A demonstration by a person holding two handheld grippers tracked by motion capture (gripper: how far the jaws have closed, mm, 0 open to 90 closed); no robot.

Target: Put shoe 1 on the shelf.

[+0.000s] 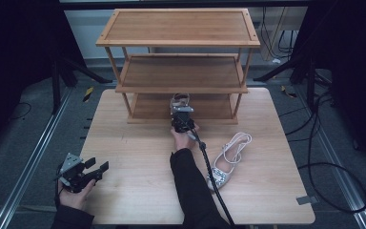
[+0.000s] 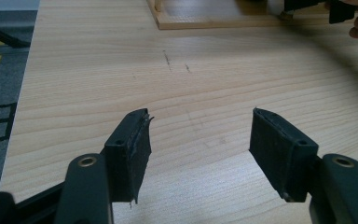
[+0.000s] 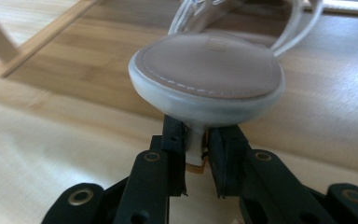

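sandal heel (image 3: pixel 195 142) sits pinched between the two black jaws of your right tool (image 3: pixel 196 161) in the right gripper view, low in the middle of the frame, with the pads pressed against the thin stem on both sides. above it the padded heel seat (image 3: pixel 207 65) of this white sandal (image 3: pixel 205 77) spreads across the centre of the frame, and pale straps rise off toward the upper edge. beyond the shoe lies the bottom board of the wooden shoe rack (image 3: pixel 98 56), its front rail crossing from the upper left.

in the high view your left tool (image 1: pixel 97 169) rests at the lower left of the frame over the worktop (image 1: pixel 138 157), jaws spread with nothing between them; the left gripper view shows the same, bare wood grain between the two pads. your right tool (image 1: pixel 181 114) is at the centre of the frame, just at the front edge of the rack's lowest shelf (image 1: pixel 205 107), gripping the sandal (image 1: pixel 180 101) that stands partly inside that shelf. a second white sandal (image 1: pixel 228 160) lies on its side on the worktop at the right of centre, beside your right forearm and cable. farther back, the rack's middle shelf (image 1: pixel 181 71) and top shelf (image 1: pixel 178 26) fill the upper centre of the frame.
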